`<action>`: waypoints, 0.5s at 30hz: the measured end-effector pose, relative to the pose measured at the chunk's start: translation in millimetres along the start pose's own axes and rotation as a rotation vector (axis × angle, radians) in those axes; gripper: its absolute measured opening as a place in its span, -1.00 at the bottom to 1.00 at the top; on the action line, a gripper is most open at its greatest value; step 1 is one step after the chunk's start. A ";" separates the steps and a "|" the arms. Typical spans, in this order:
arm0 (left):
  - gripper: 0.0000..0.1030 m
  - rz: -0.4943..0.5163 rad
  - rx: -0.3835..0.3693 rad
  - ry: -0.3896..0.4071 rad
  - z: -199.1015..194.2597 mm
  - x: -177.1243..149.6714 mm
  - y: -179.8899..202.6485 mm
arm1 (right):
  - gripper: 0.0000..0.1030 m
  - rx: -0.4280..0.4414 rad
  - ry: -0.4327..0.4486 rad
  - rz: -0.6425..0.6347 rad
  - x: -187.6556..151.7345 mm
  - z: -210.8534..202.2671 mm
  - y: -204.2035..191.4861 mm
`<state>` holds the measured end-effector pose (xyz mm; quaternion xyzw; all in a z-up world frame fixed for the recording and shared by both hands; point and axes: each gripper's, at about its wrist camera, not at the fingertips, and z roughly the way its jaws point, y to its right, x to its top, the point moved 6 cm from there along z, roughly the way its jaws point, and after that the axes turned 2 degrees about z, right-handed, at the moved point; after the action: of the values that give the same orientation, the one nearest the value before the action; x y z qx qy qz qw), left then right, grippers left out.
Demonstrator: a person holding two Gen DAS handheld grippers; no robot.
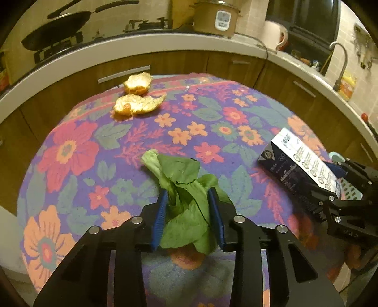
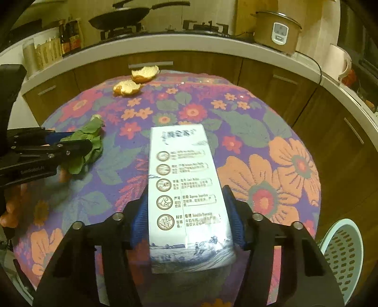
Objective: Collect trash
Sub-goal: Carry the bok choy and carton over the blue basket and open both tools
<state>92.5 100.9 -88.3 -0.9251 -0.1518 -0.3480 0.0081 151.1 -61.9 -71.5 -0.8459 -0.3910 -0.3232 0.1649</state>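
My left gripper is shut on a bunch of green vegetable leaves and holds it above the round table with the floral cloth. It also shows in the right wrist view, at the left, with the leaves. My right gripper is shut on a white and blue milk carton, lengthwise between the blue pads. The carton and right gripper show at the right of the left wrist view. Two orange peels lie at the table's far edge, also in the right wrist view.
A pale blue perforated plastic basket stands beside the table at the lower right. Wooden cabinets with a white counter curve behind the table, with a wok, stove, rice cooker and sink tap on it.
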 end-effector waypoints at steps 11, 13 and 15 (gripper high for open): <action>-0.43 0.115 -0.110 0.071 -23.5 28.2 60.3 | 0.02 -0.069 0.117 0.243 -27.5 -61.9 89.5; -0.48 0.160 -0.137 0.079 -24.7 38.1 82.9 | 0.02 -0.094 0.138 0.298 -36.1 -75.9 112.5; -0.48 0.209 -0.164 0.090 -27.4 46.3 109.5 | 0.02 -0.127 0.165 0.370 -49.2 -93.1 142.6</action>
<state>139.2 5.8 -27.6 -0.9168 -0.0252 -0.3977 -0.0245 197.8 -229.9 -39.9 -0.8826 -0.1932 -0.3795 0.1992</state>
